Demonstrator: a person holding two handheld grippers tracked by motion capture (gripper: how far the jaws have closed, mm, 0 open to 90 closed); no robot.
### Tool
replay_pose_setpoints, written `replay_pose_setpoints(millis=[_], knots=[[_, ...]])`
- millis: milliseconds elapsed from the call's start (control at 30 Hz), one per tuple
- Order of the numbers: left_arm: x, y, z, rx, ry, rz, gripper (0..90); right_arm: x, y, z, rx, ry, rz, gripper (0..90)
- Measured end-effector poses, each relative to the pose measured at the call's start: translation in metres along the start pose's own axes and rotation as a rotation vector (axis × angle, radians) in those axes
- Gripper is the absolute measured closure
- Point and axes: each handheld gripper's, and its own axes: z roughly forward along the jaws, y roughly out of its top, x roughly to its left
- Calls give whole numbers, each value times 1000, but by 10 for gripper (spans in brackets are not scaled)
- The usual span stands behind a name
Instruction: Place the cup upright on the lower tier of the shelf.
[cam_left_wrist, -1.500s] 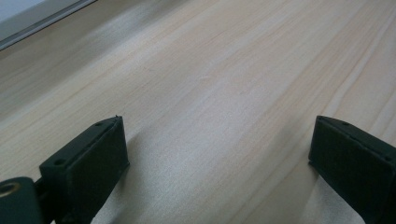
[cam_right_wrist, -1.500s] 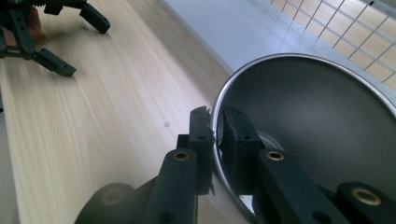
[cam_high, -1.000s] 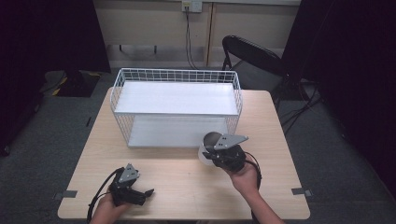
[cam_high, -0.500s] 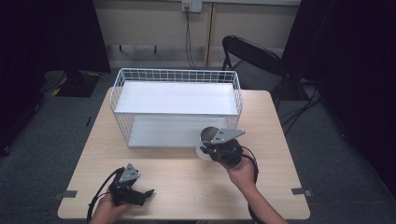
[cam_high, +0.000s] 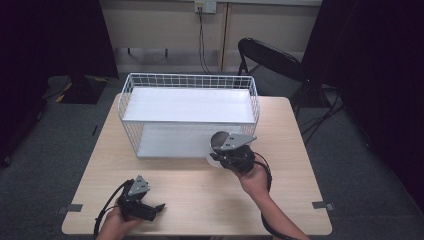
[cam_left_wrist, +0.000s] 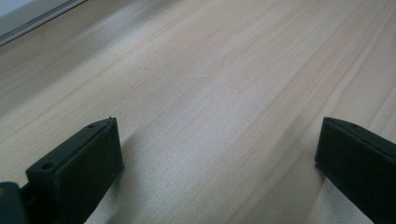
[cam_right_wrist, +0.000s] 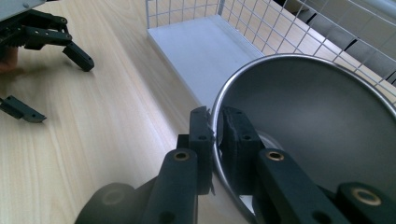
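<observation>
Right hand-held gripper (cam_right_wrist: 215, 135) pinches the rim of a steel bowl (cam_right_wrist: 317, 135), holding it just in front of the white wire rack (cam_high: 189, 111) at the desk's (cam_high: 200, 195) middle. Left hand-held gripper (cam_high: 150, 207) rests released near the front edge. That thin rim grip looks risky: the bowl could swivel or clip the rack's wire.

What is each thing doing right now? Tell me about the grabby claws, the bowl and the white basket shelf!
Left gripper: open, empty, low over the table.
Right gripper: shut on the bowl's rim.
Metal bowl: empty, held tilted at the front of the rack's lower shelf.
White wire rack: standing upright on the table, both shelves bare.
Folding chair: unfolded, behind the table.
</observation>
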Motion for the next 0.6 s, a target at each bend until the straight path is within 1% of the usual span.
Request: replay_pose_setpoints(millis=[367, 600], knots=[[0, 0, 0, -1, 0, 0, 0, -5, 2, 9, 8, -10, -8, 824], [0, 0, 0, 0, 0, 0, 0, -6, 6, 15, 3, -26, -25, 824]])
